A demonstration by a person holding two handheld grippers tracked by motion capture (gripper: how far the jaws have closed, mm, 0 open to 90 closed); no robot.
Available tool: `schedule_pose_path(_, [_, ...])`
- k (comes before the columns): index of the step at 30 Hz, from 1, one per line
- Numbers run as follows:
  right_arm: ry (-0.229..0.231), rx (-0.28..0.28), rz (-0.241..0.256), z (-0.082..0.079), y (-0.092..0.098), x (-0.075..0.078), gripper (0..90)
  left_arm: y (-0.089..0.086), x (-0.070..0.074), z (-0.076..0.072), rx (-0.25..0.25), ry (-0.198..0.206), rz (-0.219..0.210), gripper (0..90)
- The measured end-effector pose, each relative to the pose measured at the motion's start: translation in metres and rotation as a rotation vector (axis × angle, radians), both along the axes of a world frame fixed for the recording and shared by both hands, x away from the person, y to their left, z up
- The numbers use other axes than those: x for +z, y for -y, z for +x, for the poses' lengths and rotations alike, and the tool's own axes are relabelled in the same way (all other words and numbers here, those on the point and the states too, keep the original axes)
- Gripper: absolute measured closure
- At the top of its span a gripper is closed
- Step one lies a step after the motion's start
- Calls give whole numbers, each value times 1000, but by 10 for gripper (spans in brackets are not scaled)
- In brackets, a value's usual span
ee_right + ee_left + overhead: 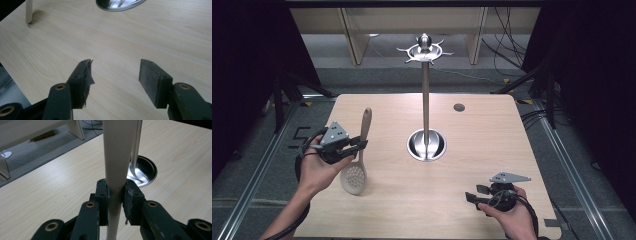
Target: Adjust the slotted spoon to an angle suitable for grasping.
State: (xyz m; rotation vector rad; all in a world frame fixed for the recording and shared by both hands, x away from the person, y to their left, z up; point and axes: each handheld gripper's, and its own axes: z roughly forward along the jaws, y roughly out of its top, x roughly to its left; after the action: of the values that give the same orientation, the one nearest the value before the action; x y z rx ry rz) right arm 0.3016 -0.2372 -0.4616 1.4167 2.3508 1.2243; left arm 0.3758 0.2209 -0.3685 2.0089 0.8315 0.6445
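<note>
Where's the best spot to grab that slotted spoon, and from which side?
Grip the slotted spoon on its straight handle, from its left side, as the left tool does. The handle is slim enough for the jaws to close flat across; the round perforated bowl is too broad.

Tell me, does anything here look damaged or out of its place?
Yes. The pad lining on the right gripper is peeling: a torn flap sticks out from one jaw's inner face. The left gripper shows similar frayed lining beside the slotted spoon handle that it clamps. Nothing is spilled, and the utensil stand stands upright.
</note>
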Motion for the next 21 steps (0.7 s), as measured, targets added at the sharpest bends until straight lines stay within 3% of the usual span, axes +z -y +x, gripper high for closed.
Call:
schedule_pose_path(1, [0,0,0,0,0,0,441,2,-1,-1,13,0,-34,749])
schedule_pose_path(8, [-1,-3,2,0,1,0,440,6,3,-3,15,6,-73,749])
schedule_pose_path(21, [2,-7,19,1,1,0,441,10,14,-6,27,64,-88,749])
